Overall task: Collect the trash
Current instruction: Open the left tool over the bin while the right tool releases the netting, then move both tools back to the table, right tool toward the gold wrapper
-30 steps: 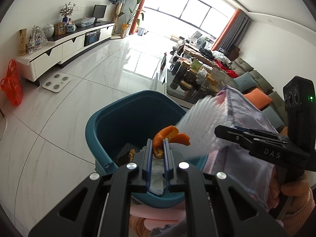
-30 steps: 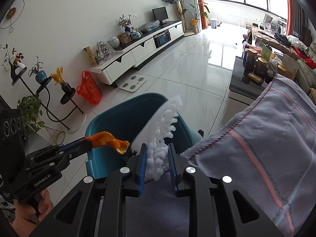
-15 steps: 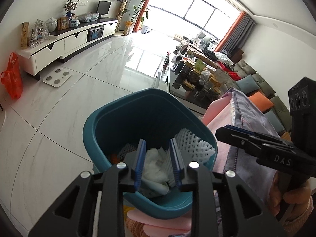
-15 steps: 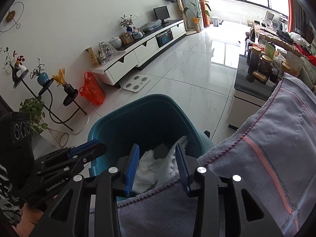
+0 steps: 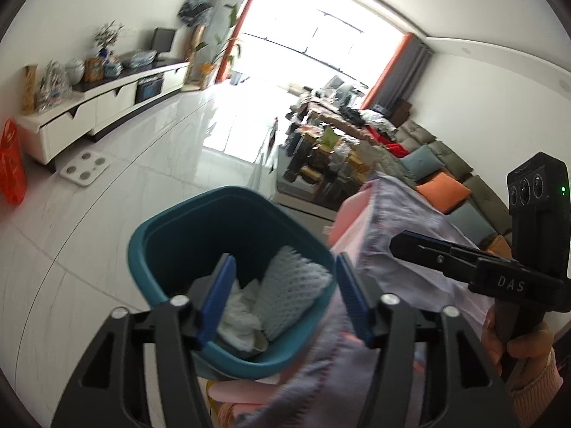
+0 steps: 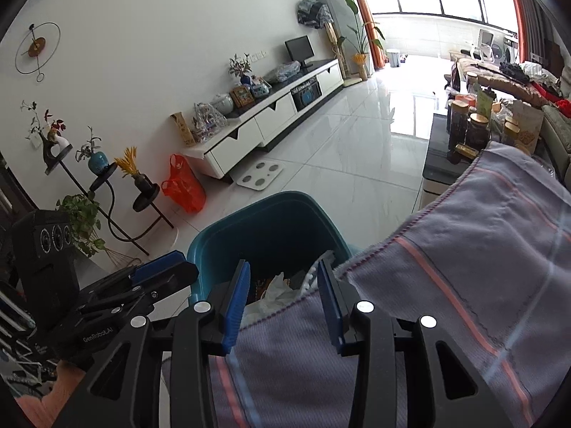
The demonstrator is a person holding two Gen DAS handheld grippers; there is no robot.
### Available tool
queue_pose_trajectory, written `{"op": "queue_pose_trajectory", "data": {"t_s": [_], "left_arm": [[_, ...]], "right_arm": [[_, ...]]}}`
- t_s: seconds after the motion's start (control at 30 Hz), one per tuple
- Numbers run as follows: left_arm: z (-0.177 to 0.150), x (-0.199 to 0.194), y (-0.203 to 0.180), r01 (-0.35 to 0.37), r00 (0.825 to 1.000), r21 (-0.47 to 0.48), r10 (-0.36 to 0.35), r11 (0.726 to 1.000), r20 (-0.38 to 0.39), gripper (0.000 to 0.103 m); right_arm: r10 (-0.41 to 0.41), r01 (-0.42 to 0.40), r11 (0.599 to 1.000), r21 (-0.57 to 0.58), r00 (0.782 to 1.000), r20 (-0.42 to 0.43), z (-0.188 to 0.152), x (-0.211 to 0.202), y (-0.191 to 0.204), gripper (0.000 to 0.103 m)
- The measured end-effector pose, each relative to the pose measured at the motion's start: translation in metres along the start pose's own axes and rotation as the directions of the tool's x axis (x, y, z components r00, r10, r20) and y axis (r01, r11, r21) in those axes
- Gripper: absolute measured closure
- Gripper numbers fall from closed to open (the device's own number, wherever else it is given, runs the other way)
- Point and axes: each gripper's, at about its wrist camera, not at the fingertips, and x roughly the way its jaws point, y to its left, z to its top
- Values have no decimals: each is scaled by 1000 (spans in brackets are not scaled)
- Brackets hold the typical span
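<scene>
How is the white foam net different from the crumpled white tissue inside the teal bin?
The foam net shows a regular mesh pattern; the tissue is smooth and wrinkled. The foam net leans against the bin wall; the tissue lies lower, beside it. Both are white and inside the bin.

White walls [image 6: 160,35] enclose a living room with a glossy white tiled floor [image 6: 357,149]. A long white TV cabinet [image 6: 271,121] lines the wall, a monitor [image 6: 299,49] on top. A round wall clock [image 6: 35,48] hangs above black plant stands [image 6: 107,192]. Daylight pours through a wide window [image 5: 332,39] with orange curtains [image 5: 390,67]; a grey-green sofa [image 5: 449,167] carries cushions.
</scene>
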Motion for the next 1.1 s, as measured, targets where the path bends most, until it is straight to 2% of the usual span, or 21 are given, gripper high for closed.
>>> {"op": "queue_pose_trajectory", "data": {"t_s": [0.1, 0.2, 0.33, 0.53, 0.67, 0.8, 1.0, 1.1], "left_arm": [[-2, -6, -26, 37, 999, 49, -38, 998, 14, 23], [-7, -8, -52, 94, 995, 91, -95, 991, 11, 15], [-19, -4, -101, 193, 981, 183, -192, 964, -23, 12], [-42, 15, -178, 315, 949, 314, -294, 896, -114, 11], [-59, 32, -221, 356, 934, 366, -314, 860, -171, 11], [-69, 52, -260, 376, 925, 409, -308, 832, -224, 11], [-73, 87, -310, 404, 910, 462, -297, 790, -289, 12], [-73, 103, -330, 417, 900, 469, -283, 779, -331, 12]], "right_arm": [[-15, 16, 1000, -2, 999, 31, -12, -27, -7, 58], [-39, 37, 999, 21, 997, 60, -28, -56, -21, 53], [-110, 102, 991, 84, 989, 94, -55, -98, -48, 51], [-248, 224, 957, 184, 962, 116, -89, -153, -91, 49], [-342, 305, 918, 253, 932, 120, -111, -187, -119, 48], [-433, 384, 872, 304, 894, 113, -128, -212, -144, 42], [-519, 449, 803, 392, 850, 91, -148, -238, -194, 41], [-546, 470, 776, 421, 834, 75, -154, -242, -209, 41]]}}
